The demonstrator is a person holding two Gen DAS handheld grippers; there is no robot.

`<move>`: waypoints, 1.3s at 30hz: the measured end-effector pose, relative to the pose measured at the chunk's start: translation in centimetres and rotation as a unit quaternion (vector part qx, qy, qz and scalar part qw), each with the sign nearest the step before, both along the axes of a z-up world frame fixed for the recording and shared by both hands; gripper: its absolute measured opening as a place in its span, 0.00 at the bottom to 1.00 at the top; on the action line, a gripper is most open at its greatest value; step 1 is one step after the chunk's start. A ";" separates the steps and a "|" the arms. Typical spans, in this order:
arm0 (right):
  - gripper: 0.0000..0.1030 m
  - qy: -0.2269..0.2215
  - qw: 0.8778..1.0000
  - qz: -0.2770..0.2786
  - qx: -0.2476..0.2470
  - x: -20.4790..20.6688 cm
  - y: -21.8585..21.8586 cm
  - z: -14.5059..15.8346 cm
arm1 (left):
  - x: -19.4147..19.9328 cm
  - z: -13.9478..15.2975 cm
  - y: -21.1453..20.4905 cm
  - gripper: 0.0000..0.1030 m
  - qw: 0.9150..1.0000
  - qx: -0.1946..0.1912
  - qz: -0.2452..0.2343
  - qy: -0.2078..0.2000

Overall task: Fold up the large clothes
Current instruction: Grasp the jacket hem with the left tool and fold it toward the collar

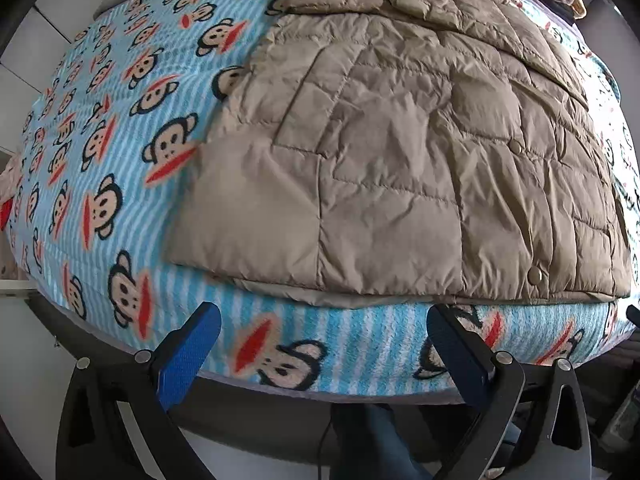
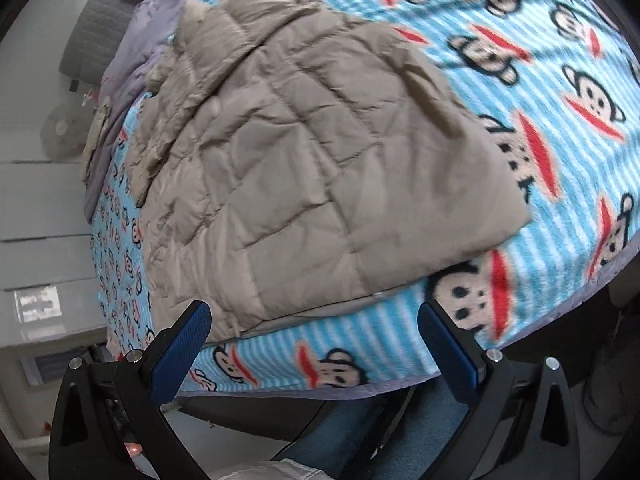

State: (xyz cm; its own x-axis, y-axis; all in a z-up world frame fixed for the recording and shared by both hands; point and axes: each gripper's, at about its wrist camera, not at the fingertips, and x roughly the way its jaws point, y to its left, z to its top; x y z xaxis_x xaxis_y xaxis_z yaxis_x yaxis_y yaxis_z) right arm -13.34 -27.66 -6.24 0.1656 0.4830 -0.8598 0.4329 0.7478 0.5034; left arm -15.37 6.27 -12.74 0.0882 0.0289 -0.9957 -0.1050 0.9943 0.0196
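From the left wrist view, a tan quilted jacket (image 1: 400, 152) lies flat on a blue striped blanket (image 1: 120, 120) printed with monkey faces, its hem running along the near edge of the bed and its sleeves appearing to be folded across the upper part. The left gripper (image 1: 324, 344) hovers just short of that hem with its blue-padded fingers (image 1: 188, 352) spread wide and nothing between them, a stance that suits reaching in for the lower edge. The snap buttons (image 1: 534, 276) along the front are turned up, so the jacket seems to lie face up. From the right wrist view, which is slightly blurred, the same jacket (image 2: 312, 168) fills the middle, one lower corner nearest the camera. The right gripper (image 2: 316, 340) also hangs near the hem, fingers apart and empty, likely lined up to take its own corner so both sides lift together.
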 end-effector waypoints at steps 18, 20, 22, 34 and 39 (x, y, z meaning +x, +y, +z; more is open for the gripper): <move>1.00 0.060 0.992 -0.085 0.070 -1.8 -2.4 -5.0 | -0.1 -3.1 5.4 1.00 0.985 -0.131 0.111 0.012; 1.00 0.060 0.991 -0.091 0.075 -1.9 -2.6 -5.3 | 0.1 -3.9 6.2 1.00 0.976 -0.181 0.119 0.006; 1.00 0.058 0.990 -0.099 0.083 -2.1 -2.8 -5.5 | 0.6 -4.9 6.6 1.00 0.968 -0.218 0.123 0.012; 1.00 0.015 0.965 -0.206 0.162 -2.8 -5.8 -7.3 | 3.9 -5.8 6.0 1.00 0.948 -0.291 0.132 -0.010; 1.00 -0.011 0.949 -0.241 0.201 -2.1 -5.2 -7.8 | 4.4 -6.3 6.3 0.99 0.945 -0.299 0.131 -0.010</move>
